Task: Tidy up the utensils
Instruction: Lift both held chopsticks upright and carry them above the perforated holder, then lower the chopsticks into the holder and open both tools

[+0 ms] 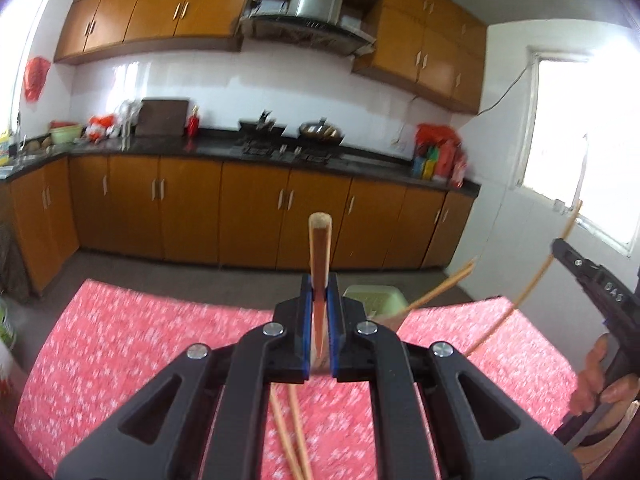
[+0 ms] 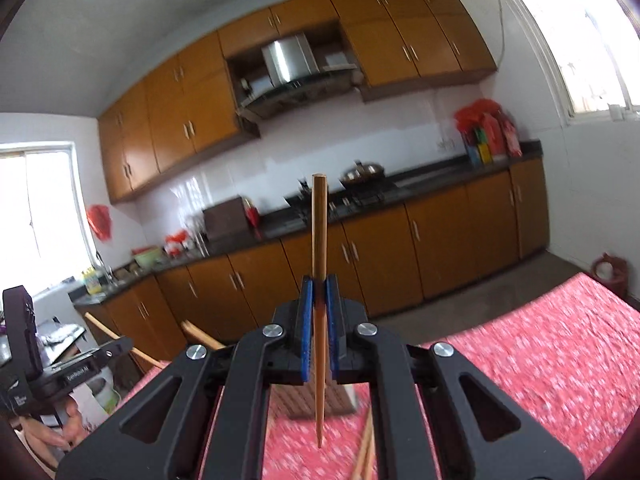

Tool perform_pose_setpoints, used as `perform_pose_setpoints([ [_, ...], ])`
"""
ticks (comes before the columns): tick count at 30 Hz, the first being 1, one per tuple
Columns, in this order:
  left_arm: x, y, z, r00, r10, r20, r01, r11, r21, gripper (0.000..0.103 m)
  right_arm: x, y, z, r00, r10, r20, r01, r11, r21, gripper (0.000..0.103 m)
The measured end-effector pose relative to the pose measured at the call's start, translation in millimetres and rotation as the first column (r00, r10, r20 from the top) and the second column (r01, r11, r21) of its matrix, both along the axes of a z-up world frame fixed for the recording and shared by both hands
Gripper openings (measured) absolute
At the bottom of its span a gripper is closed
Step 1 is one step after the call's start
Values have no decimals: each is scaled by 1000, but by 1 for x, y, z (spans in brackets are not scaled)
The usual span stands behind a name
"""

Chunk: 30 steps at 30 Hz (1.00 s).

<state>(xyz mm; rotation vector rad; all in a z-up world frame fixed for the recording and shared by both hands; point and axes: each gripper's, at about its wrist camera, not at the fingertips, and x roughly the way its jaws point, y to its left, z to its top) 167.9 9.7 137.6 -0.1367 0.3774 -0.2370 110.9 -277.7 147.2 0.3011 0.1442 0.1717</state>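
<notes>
Both grippers raised above the bench, one chopstick clamped in each

The left gripper (image 1: 319,312) jaws are closed on a chopstick (image 1: 319,248); the right gripper (image 2: 319,312) jaws grip another chopstick (image 2: 319,240); more loose chopsticks (image 1: 294,440) lie near on the red-clothed bench (image 1: 140,340). Each is pinched at one narrow point, so it could pivot or slip out during a quick swing.

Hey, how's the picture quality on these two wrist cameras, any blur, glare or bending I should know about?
Left wrist view: the red tablecloth is smeared by motion blur, the window is blown out white, and the cabinets bow from fisheye distortion; the left gripper and its chopstick stay fairly sharp. Right wrist view: same blurred cloth and curved cabinets, both windows overexposed, the right gripper and its chopstick crisp.
</notes>
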Motion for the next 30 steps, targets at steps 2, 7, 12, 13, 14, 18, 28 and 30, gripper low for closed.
perform_pose_setpoints([
  [2, 4, -7, 11, 1000, -7, 23, 8, 1000, -13, 8, 6, 7, 6, 999, -14, 39, 14, 1000, -7, 7],
  [7, 25, -22, 26, 998, 12, 67, -8, 998, -57, 8, 32, 18, 13, 990, -69, 122, 69, 998, -1, 7],
  [12, 49, -28, 25, 997, 43, 63, -37, 995, -90, 8, 59, 26, 5, 985, -111, 134, 114, 993, -14, 7],
  [13, 52, -28, 27, 997, 47, 67, -40, 995, -94, 8, 62, 28, 2, 986, -112, 127, 115, 993, -18, 7],
  [14, 57, -29, 30, 995, 57, 77, -50, 994, -95, 8, 66, 30, -2, 987, -114, 117, 118, 993, -25, 7],
  [18, 65, -26, 45, 991, 79, 112, -66, 991, -114, 8, 70, 35, -8, 989, -112, 99, 116, 993, -37, 7],
  [28, 85, -32, 6, 993, 88, 77, -80, 992, -99, 8, 85, 44, -31, 995, -100, 20, 101, 993, -60, 7],
  [30, 92, -37, -8, 995, 78, 63, -73, 994, -85, 8, 88, 47, -39, 996, -82, -14, 81, 994, -69, 8],
])
